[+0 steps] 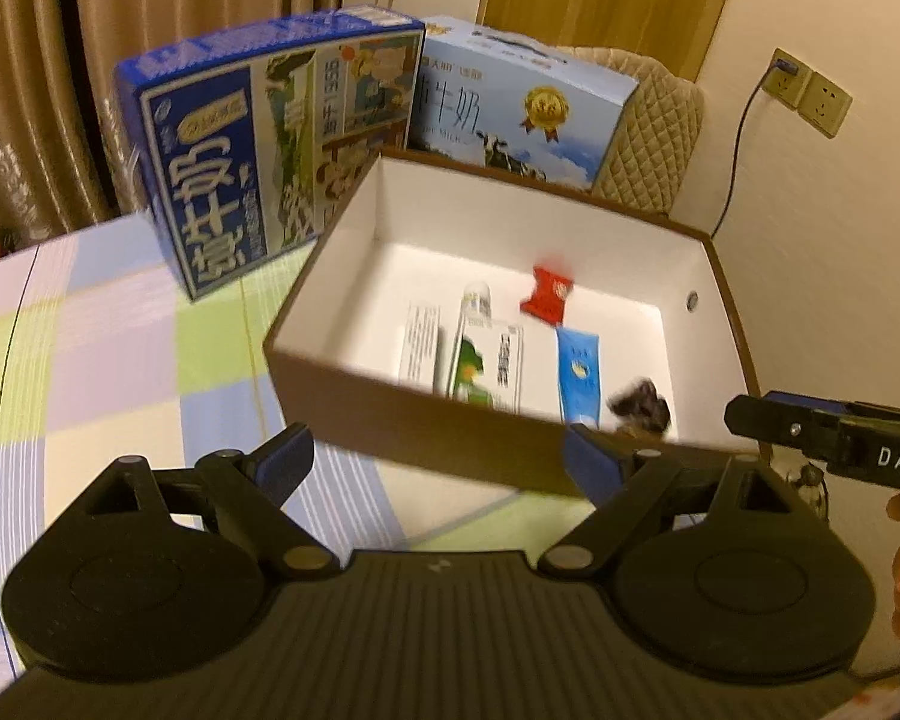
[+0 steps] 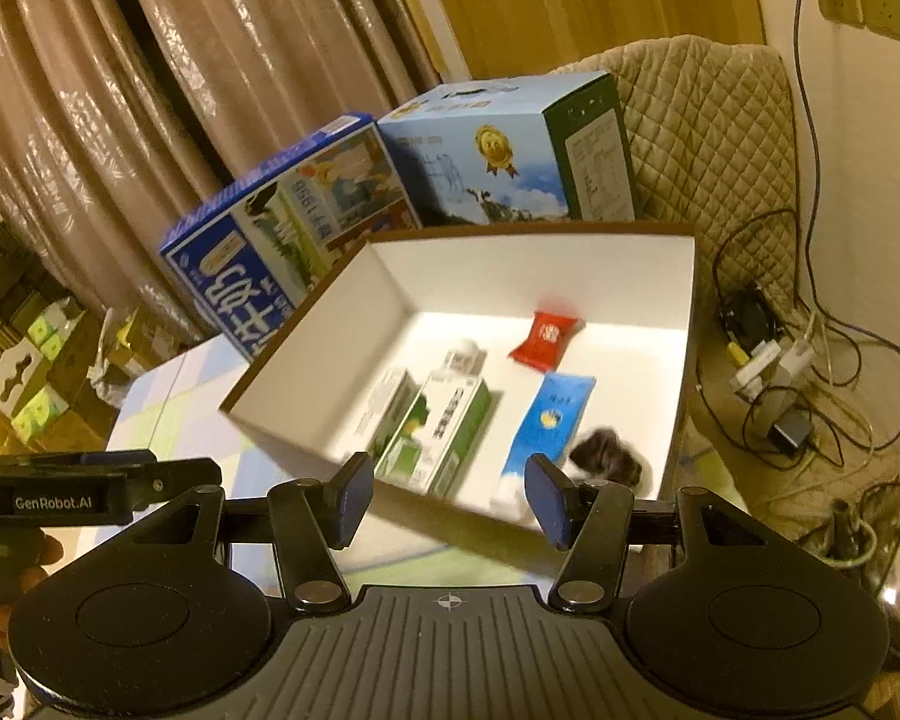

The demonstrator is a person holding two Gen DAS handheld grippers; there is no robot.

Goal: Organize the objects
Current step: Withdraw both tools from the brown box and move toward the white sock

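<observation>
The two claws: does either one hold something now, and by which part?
Nothing is held: the left claw and right claw are both open and empty.

we see a cardboard box (image 2: 306, 360), matt white inside and brown outside. the milk cartons (image 1: 258, 144) behind it look like glossy printed card. a checked cloth (image 1: 90, 360) covers the surface. our fingers (image 2: 354, 498) carry blue pads on matt black plastic, with metal pivots. the chair cover (image 2: 702, 132) is quilted fabric.
</observation>
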